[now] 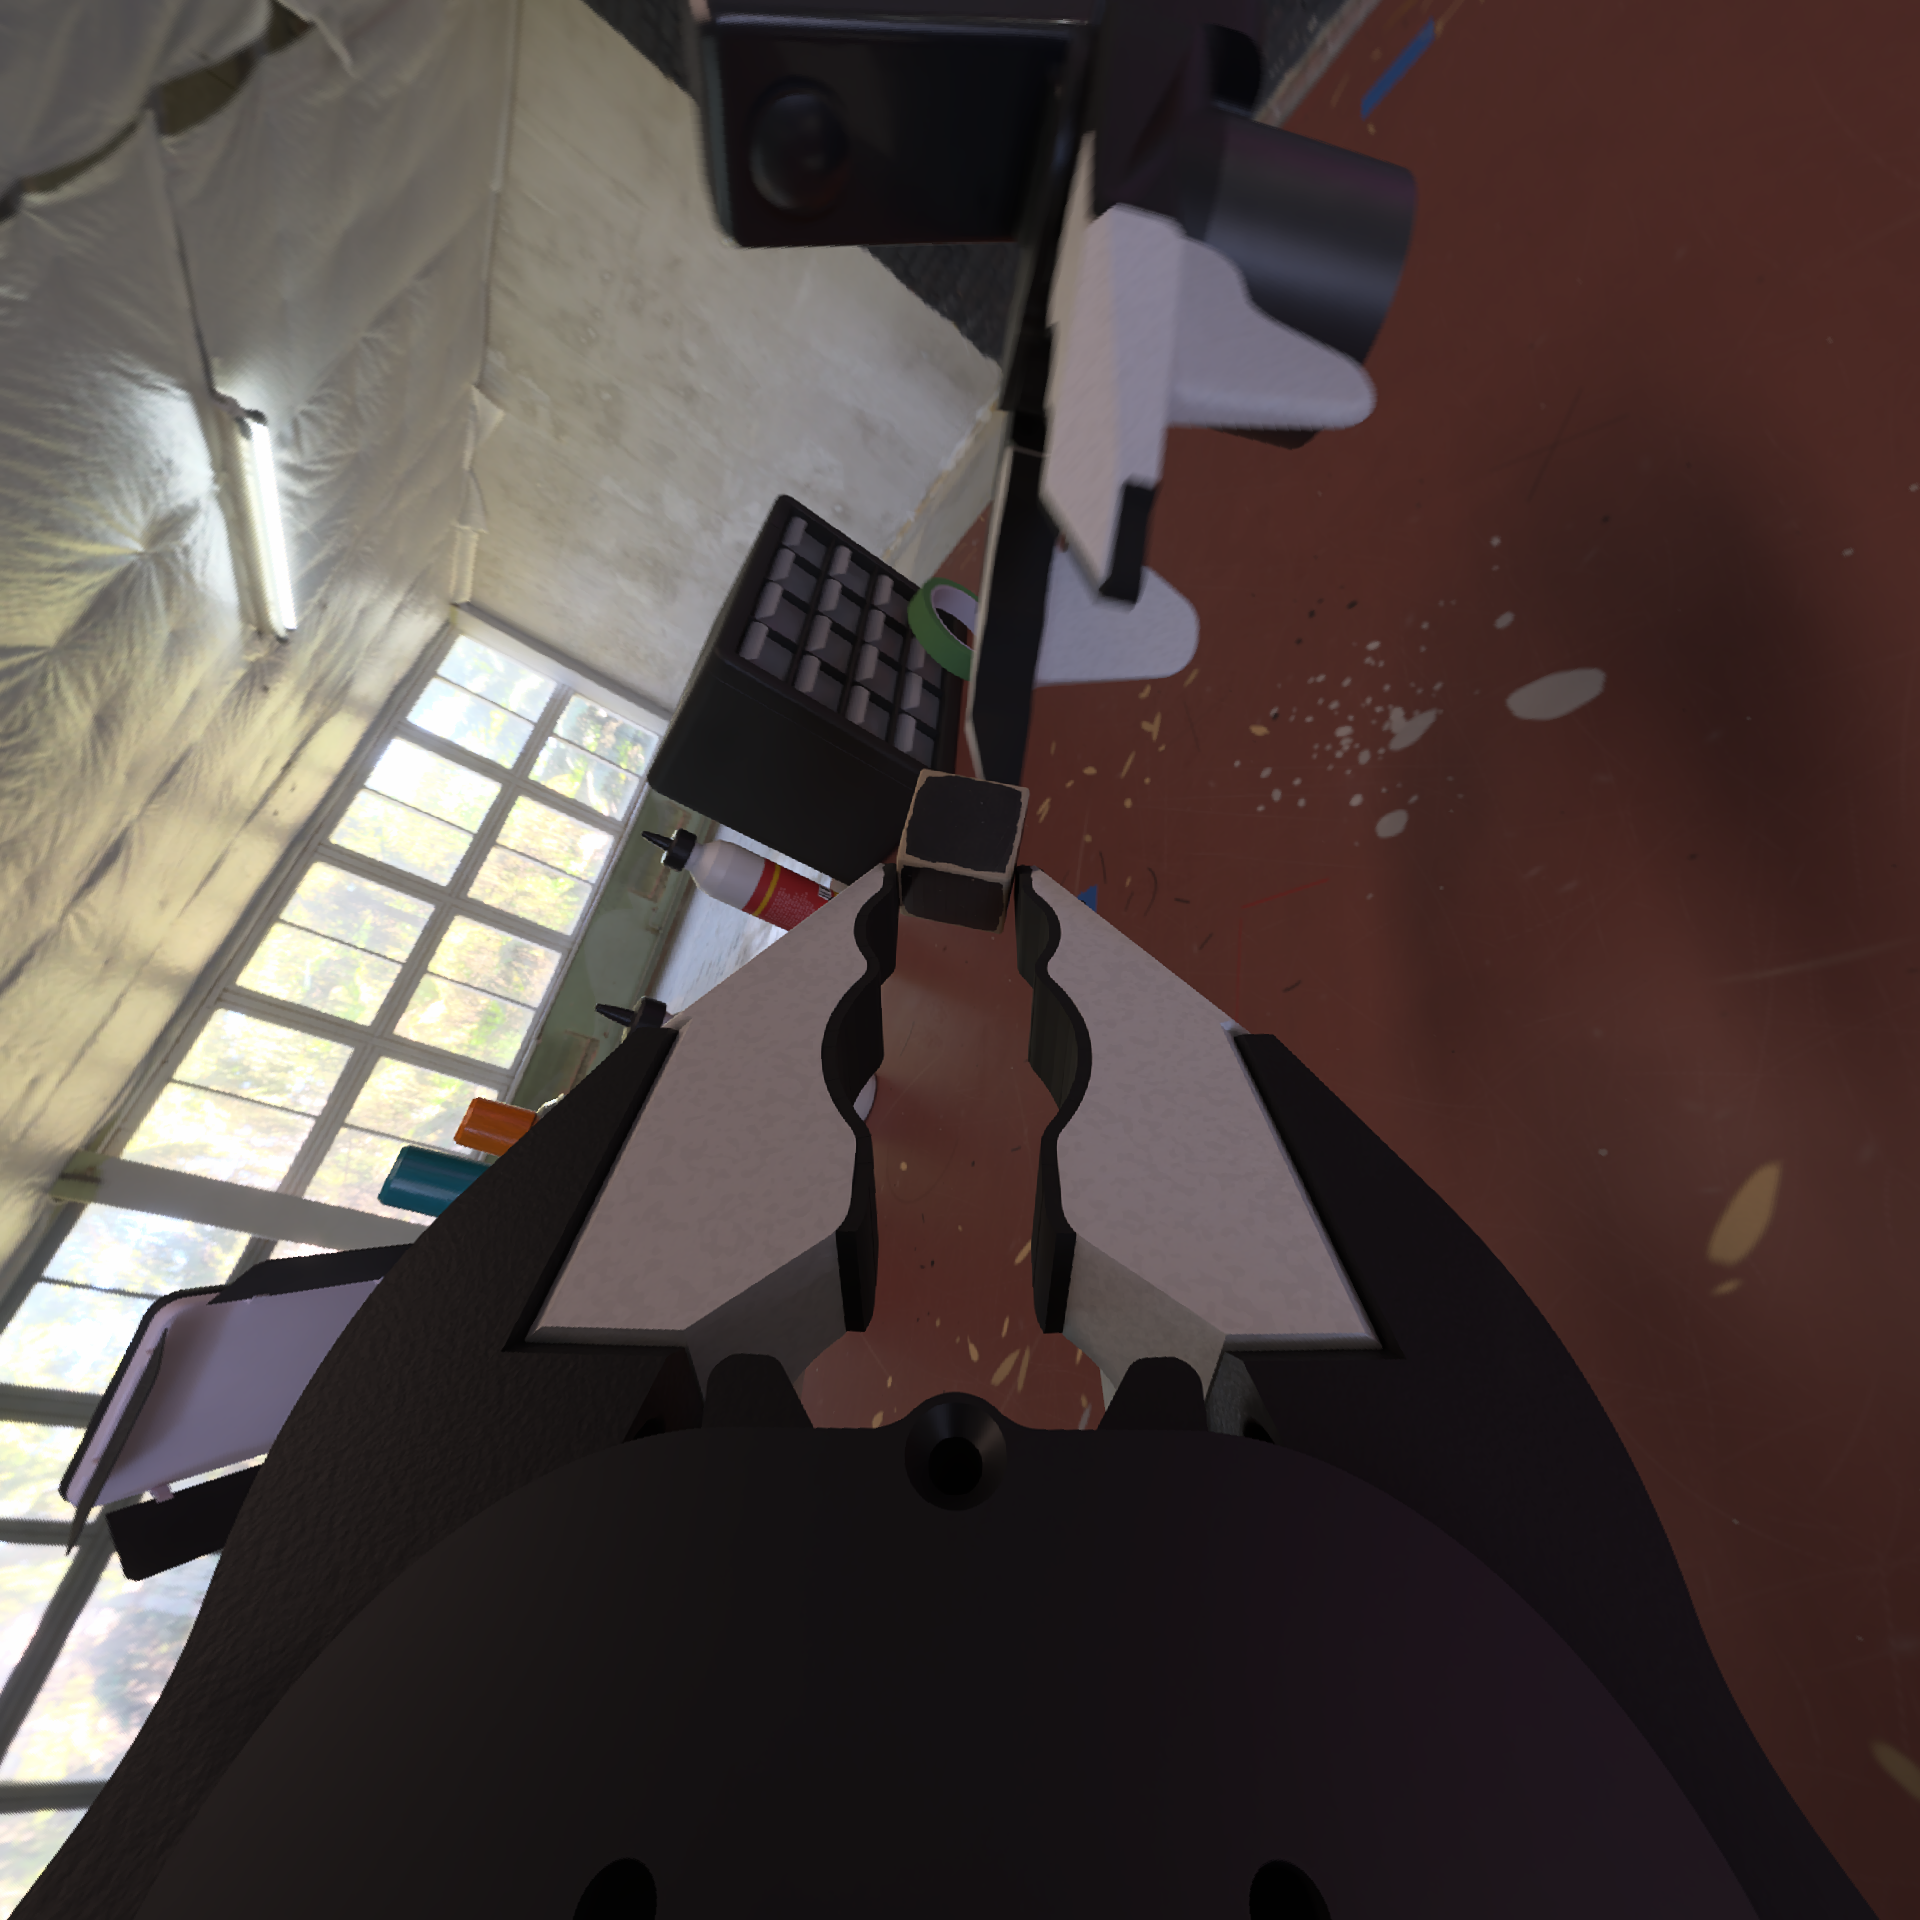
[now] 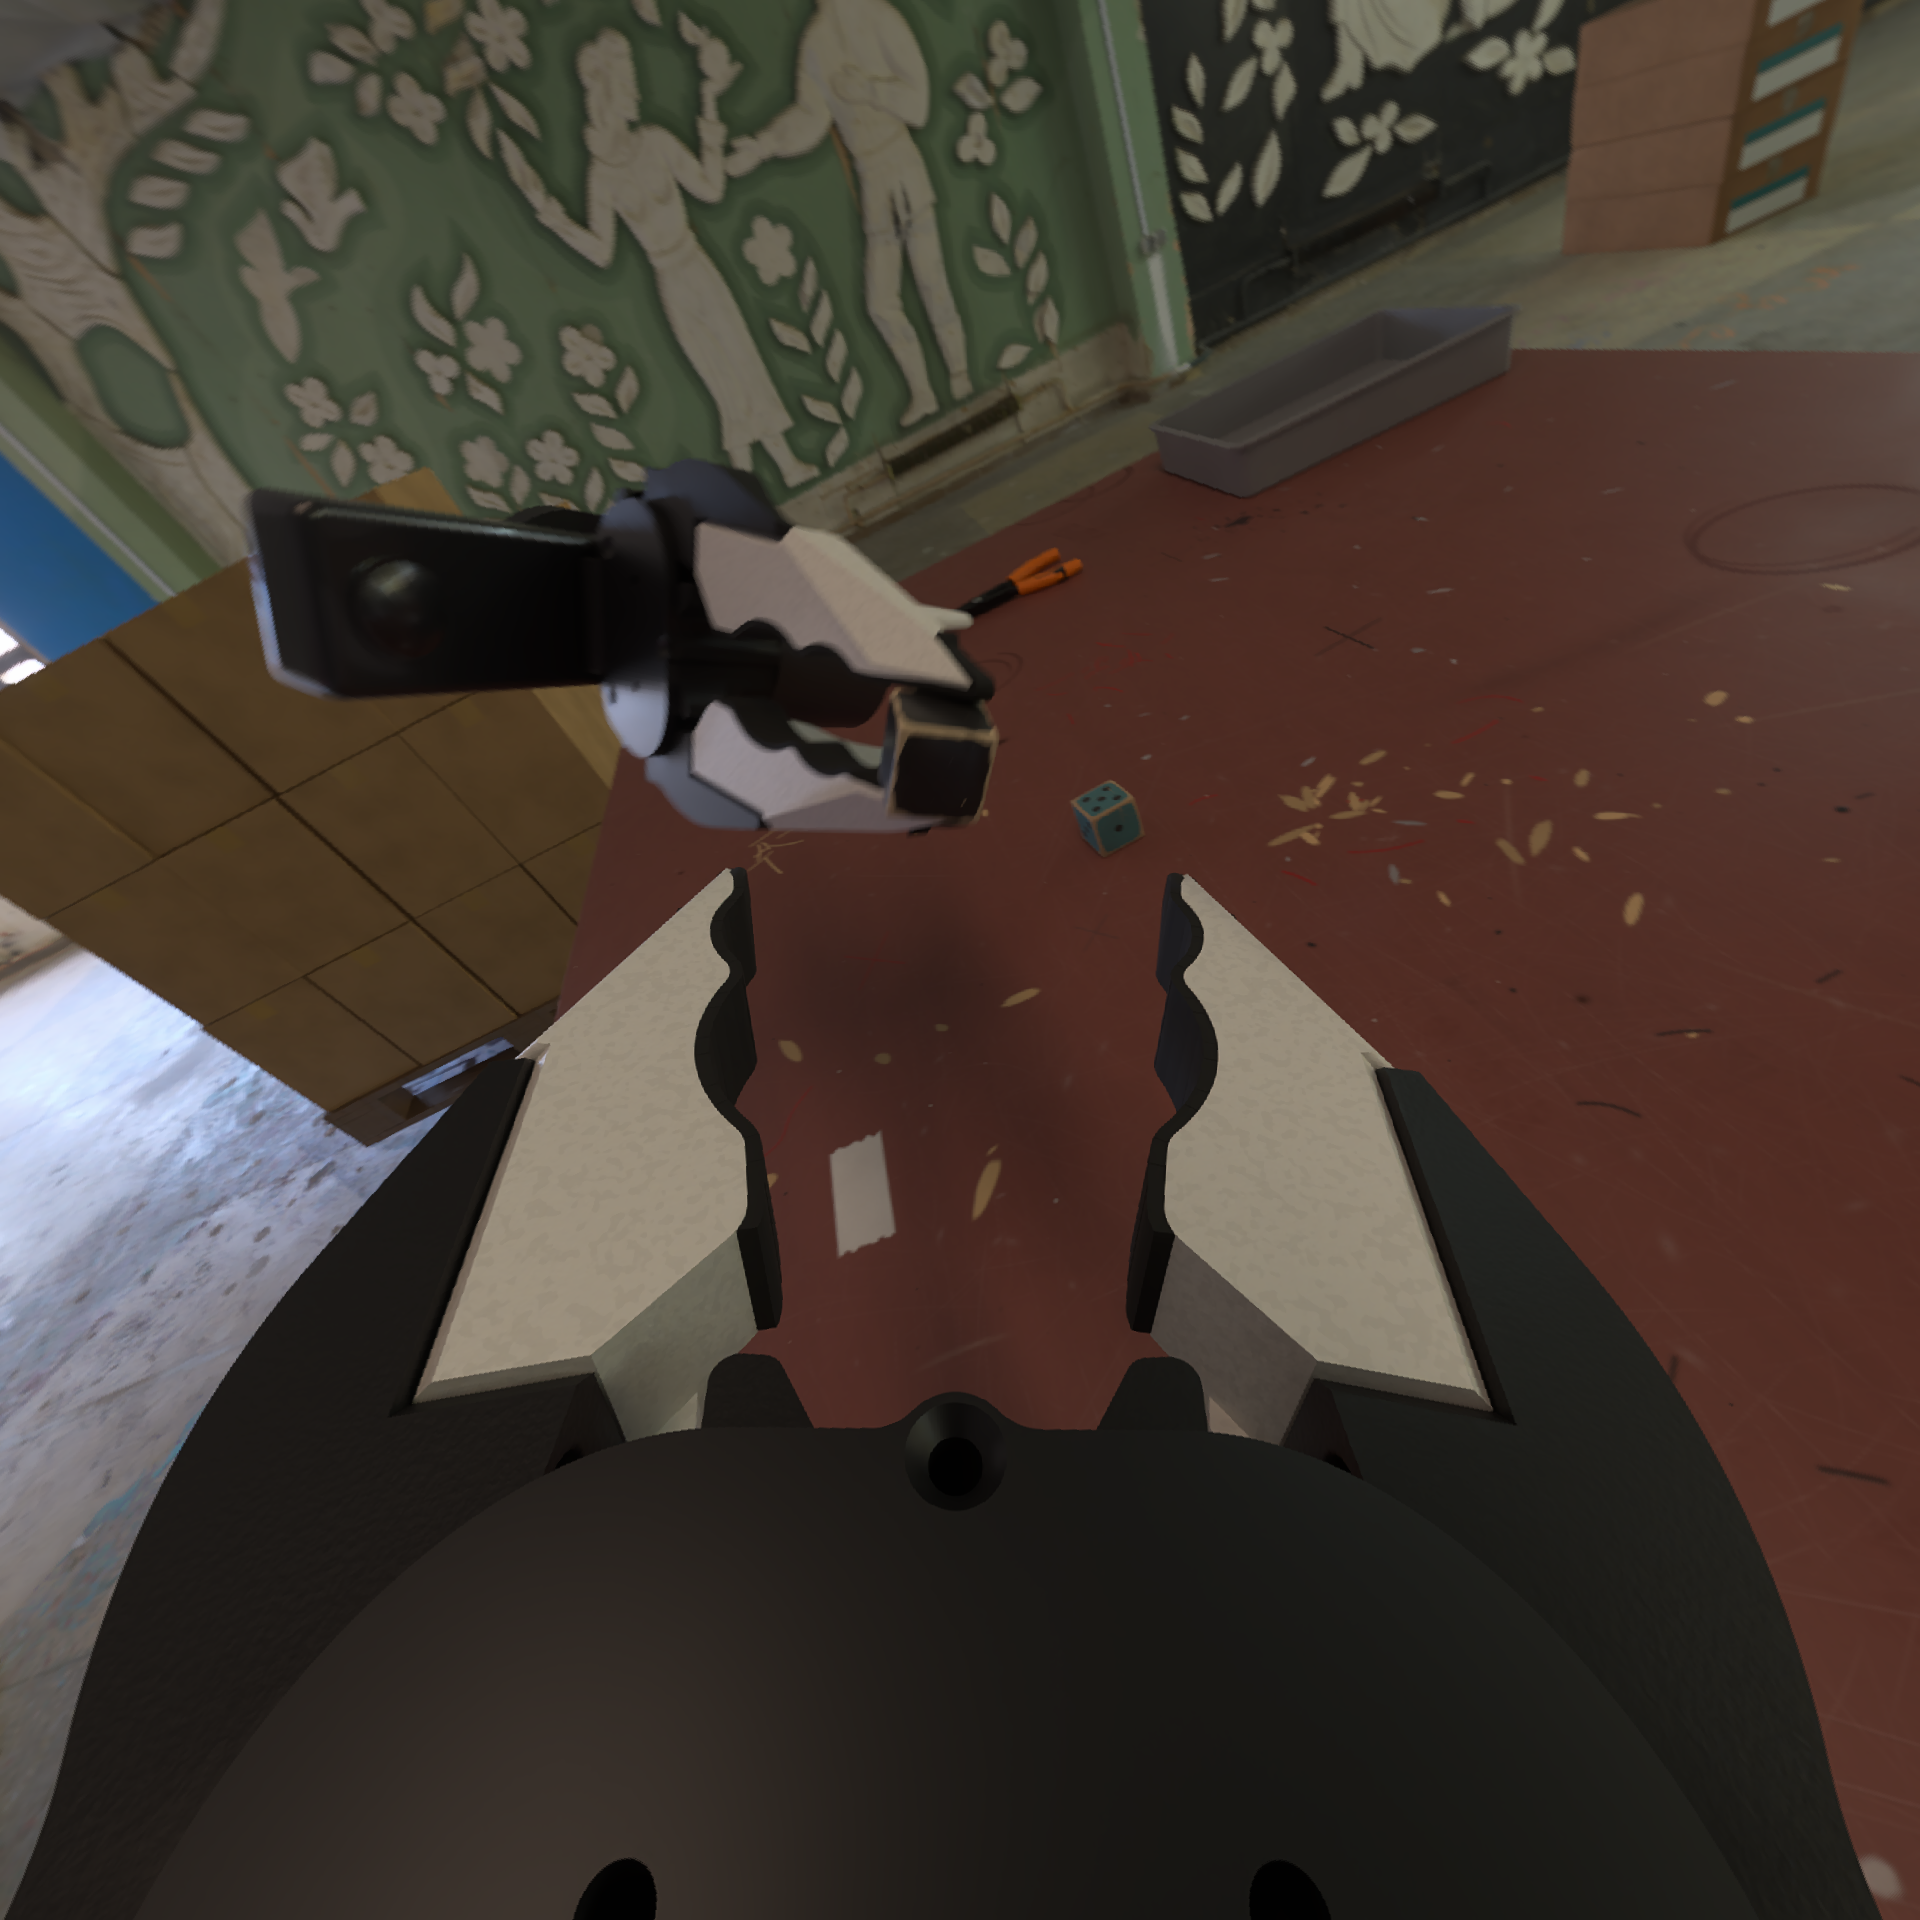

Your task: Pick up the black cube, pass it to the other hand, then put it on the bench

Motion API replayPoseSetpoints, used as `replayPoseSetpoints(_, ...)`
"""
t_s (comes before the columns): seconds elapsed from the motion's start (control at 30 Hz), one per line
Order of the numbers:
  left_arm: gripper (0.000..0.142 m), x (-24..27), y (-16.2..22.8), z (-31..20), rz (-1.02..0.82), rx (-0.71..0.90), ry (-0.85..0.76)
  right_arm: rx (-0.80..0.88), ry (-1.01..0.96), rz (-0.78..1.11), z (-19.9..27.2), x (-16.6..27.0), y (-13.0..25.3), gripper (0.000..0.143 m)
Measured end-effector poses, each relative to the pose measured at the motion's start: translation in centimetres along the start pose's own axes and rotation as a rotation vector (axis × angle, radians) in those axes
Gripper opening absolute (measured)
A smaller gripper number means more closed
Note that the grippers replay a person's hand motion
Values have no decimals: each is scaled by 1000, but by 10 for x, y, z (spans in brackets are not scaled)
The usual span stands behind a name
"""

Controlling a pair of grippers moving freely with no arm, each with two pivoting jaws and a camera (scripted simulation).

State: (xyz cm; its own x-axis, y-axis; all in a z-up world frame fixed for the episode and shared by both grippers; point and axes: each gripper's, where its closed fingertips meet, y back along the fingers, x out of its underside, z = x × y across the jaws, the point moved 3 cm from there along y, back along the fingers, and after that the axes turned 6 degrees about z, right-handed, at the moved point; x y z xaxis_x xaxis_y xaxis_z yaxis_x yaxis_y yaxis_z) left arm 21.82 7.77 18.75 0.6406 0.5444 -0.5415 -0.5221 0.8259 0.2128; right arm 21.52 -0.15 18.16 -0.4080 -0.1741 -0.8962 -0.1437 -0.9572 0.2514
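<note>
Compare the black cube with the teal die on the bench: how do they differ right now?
The black cube is pinched at the fingertips of the left gripper, above the bench; the teal die rests on the bench, untouched. The black cube has plain dark faces; the teal die has dark pips. The cube looks larger, though it may be nearer. Both have pale edges.
</note>
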Motion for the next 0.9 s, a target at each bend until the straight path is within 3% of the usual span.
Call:
replayPoseSetpoints(0.2, 22, 0, -10, -12, 44, 39, -22, -26, -36, 18, -12, 4, -16, 67)
replayPoseSetpoints(0.3, 22, 5, -12, -17, 70, 46, -29, -82, -61, 21, -15, 9, -23, 45)
replayPoseSetpoints(0.37, 22, 9, -14, -19, 86, 46, -26, -130, -80, 27, -14, 12, -26, 23)
replayPoseSetpoints(0.6, 22, 12, -18, -22, 93, 30, 51, -155, -102, 27, -18, 15, -23, 21)
replayPoseSetpoints(0.67, 39, 14, -16, -22, 84, 17, 109, -129, -63, 57, -21, 15, -13, 21)
replayPoseSetpoints(0.73, 48, 15, -12, -21, 61, 9, 187, -71, -2, 98, -26, 13, 3, 21)
replayPoseSetpoints(0.9, 49, 23, 12, -29, 44, 14, 301, 196, 285, 389, -60, 5, 87, 21)
